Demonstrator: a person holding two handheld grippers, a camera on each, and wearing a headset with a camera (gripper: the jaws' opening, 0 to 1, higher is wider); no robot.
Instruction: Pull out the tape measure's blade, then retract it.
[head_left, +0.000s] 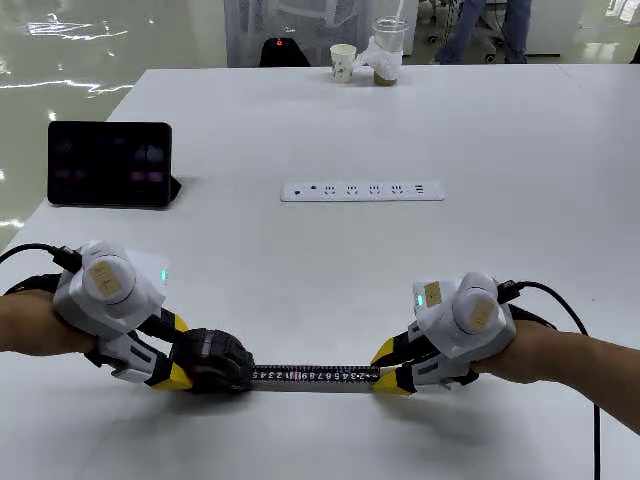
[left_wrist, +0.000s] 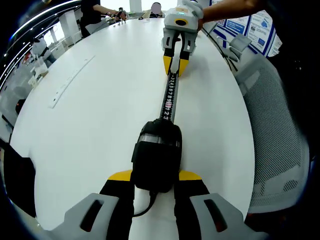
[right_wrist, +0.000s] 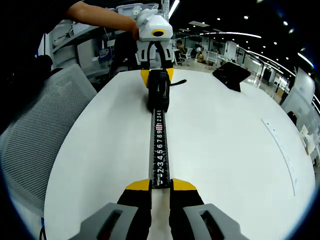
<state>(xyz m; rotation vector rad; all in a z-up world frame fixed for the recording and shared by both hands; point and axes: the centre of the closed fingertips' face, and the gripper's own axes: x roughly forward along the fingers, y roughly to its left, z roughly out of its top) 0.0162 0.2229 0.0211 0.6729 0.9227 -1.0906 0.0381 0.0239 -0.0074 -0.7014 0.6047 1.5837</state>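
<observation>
Left gripper (head_left: 180, 350) fingers clamp the tape measure (head_left: 212, 360); right gripper (head_left: 388, 367) fingers pinch its drawn blade (head_left: 315, 375) at the tip. The head view adds a tablet (head_left: 110, 163) and a power strip (head_left: 362, 190).

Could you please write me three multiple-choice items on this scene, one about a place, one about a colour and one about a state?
1. Where does the long white power strip lie on the white table?
A) under the blade
B) beyond the grippers, near the table's middle
C) hanging off the table's edge

2. What colour is the chunky case of the tape measure?
A) black
B) red
C) white

3. How is the tape measure's dark numbered blade?
A) fully retracted
B) pulled out, spanning from the case to the right gripper
C) snapped off and lying loose

Answers:
1 B: the head view shows it past the tape, apart from it.
2 A: the case clamped in the left gripper is black.
3 B: the right gripper's jaws pinch the blade's end.
</observation>
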